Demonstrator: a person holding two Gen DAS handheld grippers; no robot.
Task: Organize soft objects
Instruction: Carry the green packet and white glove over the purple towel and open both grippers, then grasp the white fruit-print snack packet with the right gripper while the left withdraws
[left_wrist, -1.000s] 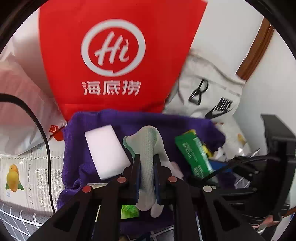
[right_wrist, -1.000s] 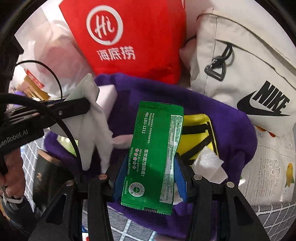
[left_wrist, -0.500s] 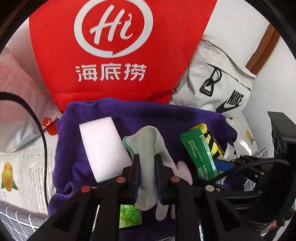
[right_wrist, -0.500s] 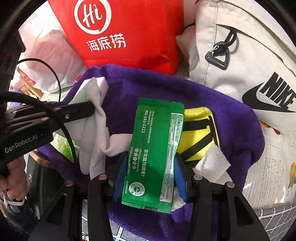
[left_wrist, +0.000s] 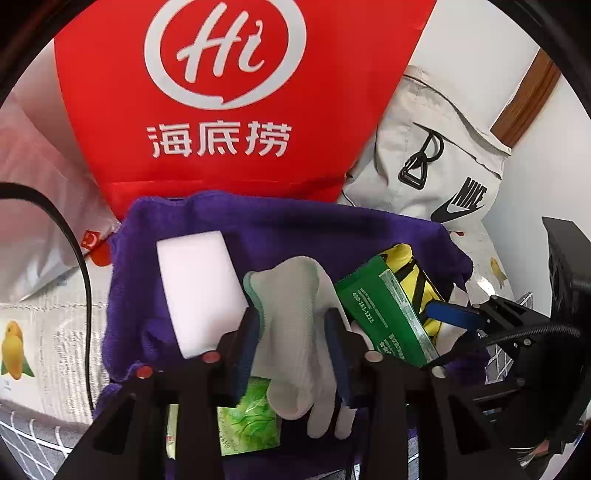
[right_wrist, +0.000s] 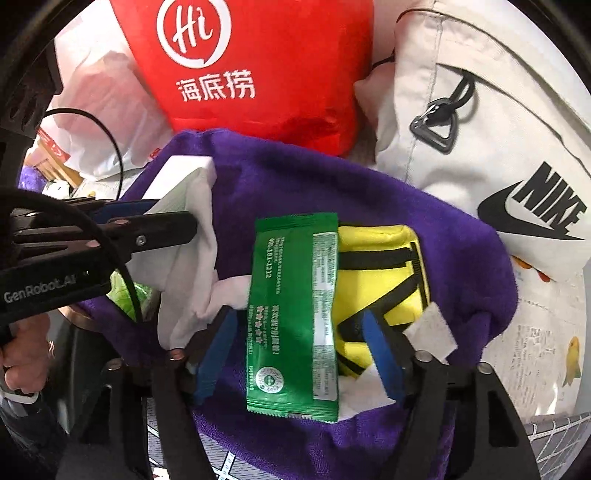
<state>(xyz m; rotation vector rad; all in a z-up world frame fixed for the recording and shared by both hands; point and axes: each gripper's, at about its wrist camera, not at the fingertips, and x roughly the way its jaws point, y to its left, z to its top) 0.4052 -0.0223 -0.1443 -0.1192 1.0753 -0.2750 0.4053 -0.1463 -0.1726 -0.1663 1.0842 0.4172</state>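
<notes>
A purple towel (left_wrist: 295, 229) holds the soft things. A white knit glove (left_wrist: 291, 332) lies on it between the fingers of my left gripper (left_wrist: 293, 317); the jaws are opening and the glove has slackened and spread. A white sponge (left_wrist: 199, 288) lies just left of it. In the right wrist view a green packet (right_wrist: 295, 314) rests flat on the towel (right_wrist: 369, 206) between my right gripper's (right_wrist: 297, 317) blue pads (right_wrist: 218, 350), whose jaws are opening with gaps on both sides. A yellow pouch (right_wrist: 376, 266) lies beside the packet.
A red bag (left_wrist: 229, 110) stands behind the towel, a white Nike bag (left_wrist: 443, 166) to its right and a pale plastic bag (left_wrist: 33, 184) to its left. A green leafy packet (left_wrist: 247, 417) lies under my left fingers. A white tissue (right_wrist: 432, 332) sits by the pouch.
Both grippers' jaws have spread apart. The glove and the green packet, pinched before, now lie loose on the purple towel. The left gripper has sunk a little toward the towel.
</notes>
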